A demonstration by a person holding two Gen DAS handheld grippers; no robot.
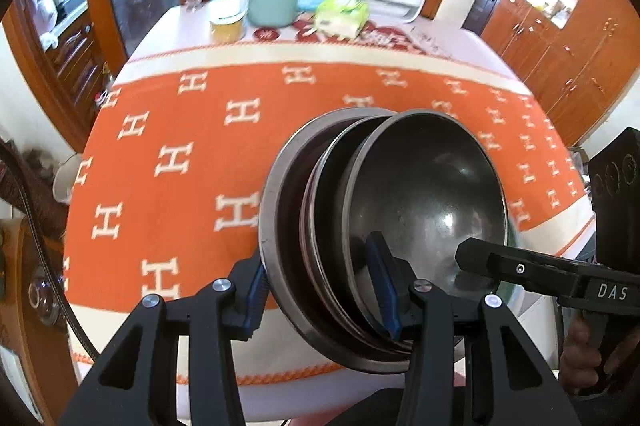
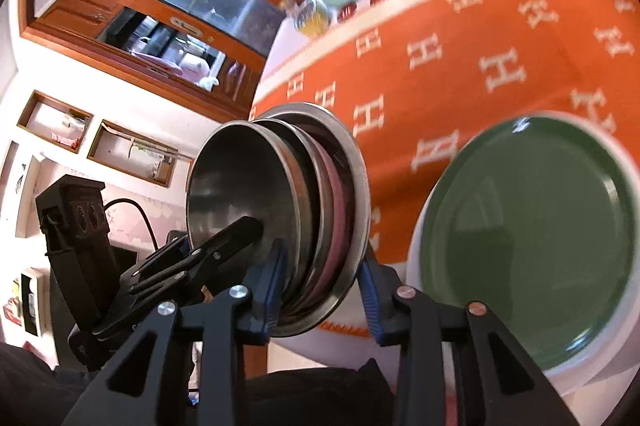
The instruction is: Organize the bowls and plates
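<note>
Nested steel bowls (image 1: 384,226) on edge, clamped by both tongs (image 1: 324,290) (image 2: 320,290)

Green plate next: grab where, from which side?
Take the green plate by its near rim, coming from the table's front edge, one finger over, one under. It lies flat and shallow, so only the raised rim likely offers a bite. Left claw and right claw hold the steel stack.

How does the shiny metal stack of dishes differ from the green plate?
The metal stack is several steel bowls and plates nested together; the green plate is a single piece. The stack stands on edge, clamped by both grippers; the green plate lies flat on the table, untouched. The stack is mirror-like; the plate is dull green, white-rimmed. Both are round.
</note>
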